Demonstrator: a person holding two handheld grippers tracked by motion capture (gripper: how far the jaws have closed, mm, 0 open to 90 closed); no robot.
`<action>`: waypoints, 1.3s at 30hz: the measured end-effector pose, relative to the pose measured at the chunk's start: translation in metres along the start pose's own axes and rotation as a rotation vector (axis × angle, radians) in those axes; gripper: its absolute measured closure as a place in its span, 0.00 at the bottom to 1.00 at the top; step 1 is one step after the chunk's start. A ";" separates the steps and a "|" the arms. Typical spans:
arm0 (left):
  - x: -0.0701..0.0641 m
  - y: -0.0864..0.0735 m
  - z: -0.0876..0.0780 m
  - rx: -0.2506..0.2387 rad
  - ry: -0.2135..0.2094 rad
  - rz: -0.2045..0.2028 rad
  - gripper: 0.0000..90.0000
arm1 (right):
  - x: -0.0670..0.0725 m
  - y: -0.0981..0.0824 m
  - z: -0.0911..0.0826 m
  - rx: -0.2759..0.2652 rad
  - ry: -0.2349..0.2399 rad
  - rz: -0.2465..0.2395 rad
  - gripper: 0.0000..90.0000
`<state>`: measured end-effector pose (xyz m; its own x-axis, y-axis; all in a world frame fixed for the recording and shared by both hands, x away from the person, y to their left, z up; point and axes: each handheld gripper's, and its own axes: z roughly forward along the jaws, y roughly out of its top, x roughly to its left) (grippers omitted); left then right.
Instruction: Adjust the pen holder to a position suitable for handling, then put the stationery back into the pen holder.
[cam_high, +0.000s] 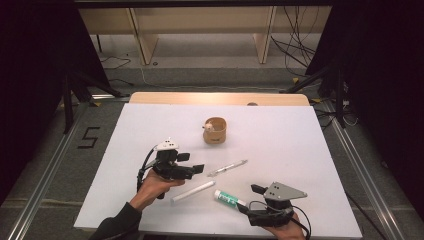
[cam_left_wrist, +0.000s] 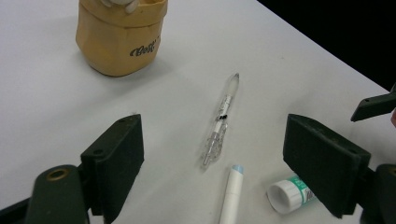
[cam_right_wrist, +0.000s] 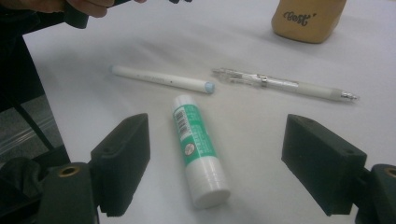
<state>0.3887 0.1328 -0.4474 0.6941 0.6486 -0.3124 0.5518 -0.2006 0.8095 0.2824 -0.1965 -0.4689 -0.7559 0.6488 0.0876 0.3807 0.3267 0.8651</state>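
A tan cup (cam_high: 215, 131) with a small white item inside stands mid-table. In front of it lie a clear pen (cam_high: 227, 167), a white marker (cam_high: 192, 192) and a green-and-white glue stick (cam_high: 229, 199). My left gripper (cam_high: 192, 163) hovers open just left of the pen, which lies ahead between its jaws (cam_left_wrist: 222, 121). Beyond that pen stands the cup (cam_left_wrist: 119, 42). My right gripper (cam_high: 251, 199) is open at the front edge, beside the glue stick's end. The glue stick (cam_right_wrist: 198, 149) lies flat between its spread jaws, untouched, with the marker (cam_right_wrist: 161, 78) and pen (cam_right_wrist: 285, 85) behind.
The white table top (cam_high: 150, 130) has a wooden strip along its far edge. A floor mark "5" (cam_high: 88, 137) lies to the left. Stands and cables sit beyond the table's back corners.
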 end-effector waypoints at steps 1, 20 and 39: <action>0.000 -0.002 -0.001 0.001 -0.003 0.008 0.22 | 0.000 0.000 0.001 0.004 0.002 -0.001 0.27; -0.006 -0.023 -0.018 -0.013 -0.017 0.042 0.20 | 0.002 -0.001 0.011 0.075 0.024 -0.035 0.27; -0.011 -0.038 -0.020 0.005 -0.020 0.097 0.19 | 0.004 -0.002 0.017 0.136 0.017 -0.065 0.28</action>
<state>0.3503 0.1481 -0.4646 0.7534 0.6112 -0.2426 0.4840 -0.2657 0.8338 0.2872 -0.1829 -0.4786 -0.7899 0.6117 0.0427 0.3983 0.4590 0.7942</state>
